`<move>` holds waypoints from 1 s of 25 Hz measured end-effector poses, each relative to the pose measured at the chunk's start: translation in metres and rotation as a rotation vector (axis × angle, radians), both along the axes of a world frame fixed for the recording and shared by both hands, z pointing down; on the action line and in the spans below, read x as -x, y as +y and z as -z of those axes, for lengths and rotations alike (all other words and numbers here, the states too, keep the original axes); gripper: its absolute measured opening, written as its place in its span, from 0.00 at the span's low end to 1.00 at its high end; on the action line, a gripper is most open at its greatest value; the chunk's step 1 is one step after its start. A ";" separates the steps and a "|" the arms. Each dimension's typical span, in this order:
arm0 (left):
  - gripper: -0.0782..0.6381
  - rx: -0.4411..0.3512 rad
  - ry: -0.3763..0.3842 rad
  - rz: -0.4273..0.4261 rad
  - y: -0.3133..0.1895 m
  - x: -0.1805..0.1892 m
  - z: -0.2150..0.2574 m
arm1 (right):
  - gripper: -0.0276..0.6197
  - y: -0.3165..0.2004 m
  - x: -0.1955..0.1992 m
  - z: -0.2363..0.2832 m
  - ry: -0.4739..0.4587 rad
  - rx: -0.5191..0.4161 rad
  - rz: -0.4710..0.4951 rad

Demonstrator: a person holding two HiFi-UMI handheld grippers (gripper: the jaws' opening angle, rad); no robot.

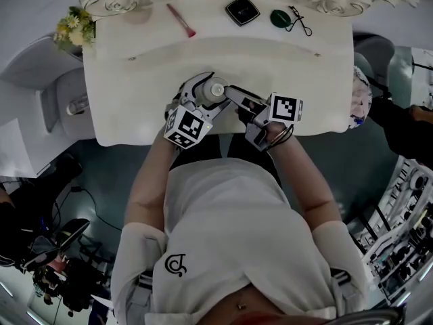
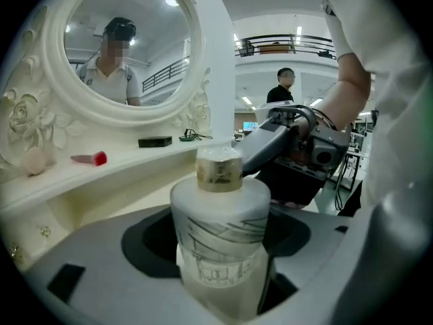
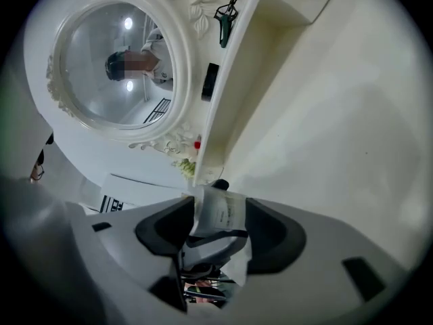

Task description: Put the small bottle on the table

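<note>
Evidently the small bottle (image 1: 216, 90) had not yet been released when we inspected. It stood upright, gold cap uppermost, between both sets of tongs, above the white counter (image 1: 135, 107) near its front edge and just ahead of the person's chest. Whether its base touched the counter we could not tell, since the tongs hid its foot in every view.

The left tongs (image 2: 218, 269) were closed on the frosted body, with the dark pads bearing on either side of it. The right tongs (image 3: 220, 215) came in from the opposite side at a tilt, and the bottle's labelled wall sat between their pads. The pads appeared to press on it, though the wide-angle distortion made the contact hard to confirm. We judged the double hold to serve either a transfer from one hand to the other or the steadying of a smooth, rounded vessel that one pair of pads might let slip.

The upright attitude suited the task, as the bottle could be lowered straight onto its base. No other article lay near it on the counter. The red-tipped stick (image 1: 181, 20), the black case (image 1: 242, 10) and the green item (image 1: 279, 17) lay well apart on the raised ledge beneath the mirror (image 2: 125, 53). We rated the placing as near but outstanding.
</note>
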State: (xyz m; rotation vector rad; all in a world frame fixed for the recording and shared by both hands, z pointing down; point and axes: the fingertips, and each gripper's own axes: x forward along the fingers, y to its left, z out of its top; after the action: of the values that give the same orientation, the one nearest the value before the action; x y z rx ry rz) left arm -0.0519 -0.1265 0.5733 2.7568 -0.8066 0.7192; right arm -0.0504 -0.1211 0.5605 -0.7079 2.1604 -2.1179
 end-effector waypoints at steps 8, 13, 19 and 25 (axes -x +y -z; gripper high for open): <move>0.59 -0.003 -0.058 -0.052 0.002 -0.002 -0.018 | 0.34 0.003 -0.002 -0.013 0.002 0.033 -0.051; 0.59 -0.023 -0.076 -0.071 0.002 0.000 -0.019 | 0.33 0.005 0.002 -0.013 -0.005 0.040 -0.052; 0.60 0.008 -0.087 -0.079 0.006 0.007 -0.026 | 0.35 0.009 0.011 -0.017 0.027 0.043 -0.048; 0.62 0.060 -0.056 -0.031 0.004 0.013 -0.026 | 0.27 0.006 0.011 -0.011 0.061 0.002 -0.072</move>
State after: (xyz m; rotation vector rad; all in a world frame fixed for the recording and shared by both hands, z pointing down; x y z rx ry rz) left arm -0.0650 -0.1225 0.5991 2.7128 -0.7415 0.8161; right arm -0.0609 -0.1146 0.5717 -0.8476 2.1275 -2.0905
